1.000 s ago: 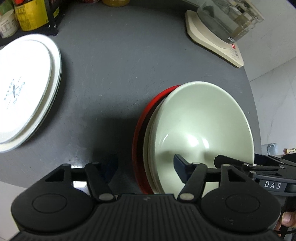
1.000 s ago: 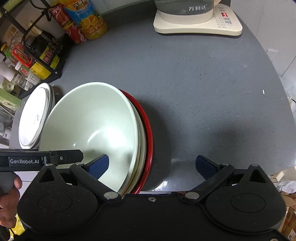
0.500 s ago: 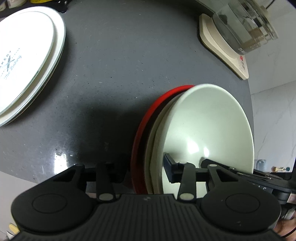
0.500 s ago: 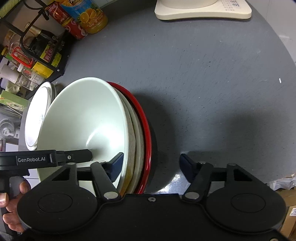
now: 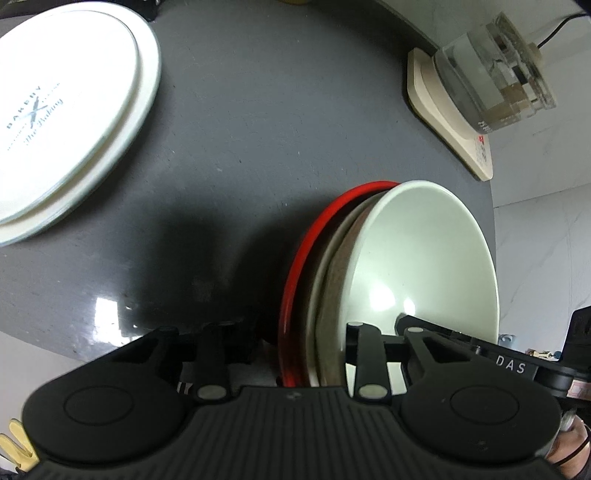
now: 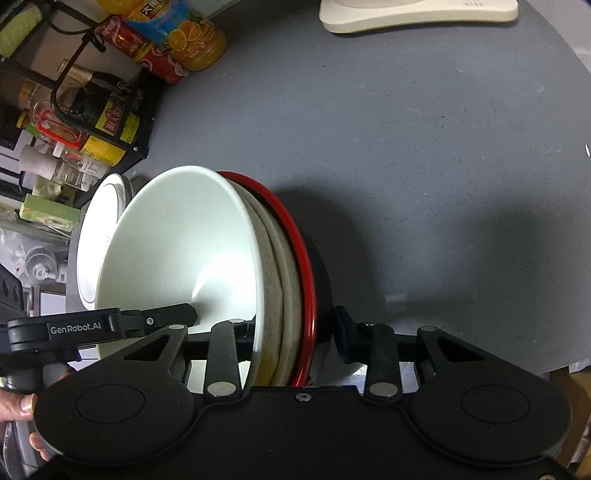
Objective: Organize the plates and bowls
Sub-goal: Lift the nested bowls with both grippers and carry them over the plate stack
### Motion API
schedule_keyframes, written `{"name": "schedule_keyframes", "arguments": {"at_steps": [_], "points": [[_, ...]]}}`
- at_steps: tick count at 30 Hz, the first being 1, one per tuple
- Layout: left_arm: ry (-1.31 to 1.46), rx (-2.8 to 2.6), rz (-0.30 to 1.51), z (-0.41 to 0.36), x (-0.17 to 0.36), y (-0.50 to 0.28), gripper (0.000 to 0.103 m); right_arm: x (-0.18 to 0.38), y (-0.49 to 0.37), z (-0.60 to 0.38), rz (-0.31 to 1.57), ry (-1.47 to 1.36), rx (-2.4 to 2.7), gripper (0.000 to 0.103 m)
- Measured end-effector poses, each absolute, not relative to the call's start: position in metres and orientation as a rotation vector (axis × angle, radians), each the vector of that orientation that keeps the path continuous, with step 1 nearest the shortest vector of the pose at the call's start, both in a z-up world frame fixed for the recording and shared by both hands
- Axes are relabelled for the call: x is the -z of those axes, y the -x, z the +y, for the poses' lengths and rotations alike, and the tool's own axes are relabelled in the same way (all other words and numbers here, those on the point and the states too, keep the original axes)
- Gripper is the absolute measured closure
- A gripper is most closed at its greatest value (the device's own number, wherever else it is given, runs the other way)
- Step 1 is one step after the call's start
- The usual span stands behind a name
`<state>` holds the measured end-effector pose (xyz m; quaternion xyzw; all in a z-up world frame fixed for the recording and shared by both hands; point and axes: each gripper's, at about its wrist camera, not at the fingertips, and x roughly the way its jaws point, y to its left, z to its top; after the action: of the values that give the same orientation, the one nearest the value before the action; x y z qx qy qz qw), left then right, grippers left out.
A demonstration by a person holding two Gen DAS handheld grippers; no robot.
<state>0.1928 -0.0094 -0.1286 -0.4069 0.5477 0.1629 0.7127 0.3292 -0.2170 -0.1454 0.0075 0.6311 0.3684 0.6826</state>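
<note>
Dark grey round tabletop [image 5: 258,122], nested pale green bowl [image 5: 424,258], beige bowl [image 5: 332,280] and red bowl [image 5: 299,266] near its front edge, left gripper [image 5: 299,343] and right gripper [image 6: 291,328] both clamped across the stacked rims, white plates [image 5: 66,110] well apart, kettle base [image 6: 417,14] at the far side.

The pale bowl [image 5: 424,258] and red-rimmed dish [image 5: 295,280] look like glossy glazed ceramic, the grey surface [image 5: 258,110] faintly speckled, the tools' housings matt black plastic.

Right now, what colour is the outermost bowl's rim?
Red, clearest in the right wrist view.
</note>
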Motion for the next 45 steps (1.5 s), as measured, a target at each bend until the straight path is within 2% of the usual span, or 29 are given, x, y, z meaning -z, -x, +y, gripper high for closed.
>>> {"name": "schedule_keyframes", "arguments": {"at_steps": [29, 45], "points": [[0.999, -0.482, 1.049, 0.095, 0.062, -0.115, 0.073, 0.093, -0.304, -0.113, 1.358, -0.065, -0.956, 0.07], [1.039, -0.541, 1.009, 0.172, 0.057, -0.086, 0.073, 0.087, -0.286, -0.036, 1.378, -0.037, -0.976, 0.07]]}}
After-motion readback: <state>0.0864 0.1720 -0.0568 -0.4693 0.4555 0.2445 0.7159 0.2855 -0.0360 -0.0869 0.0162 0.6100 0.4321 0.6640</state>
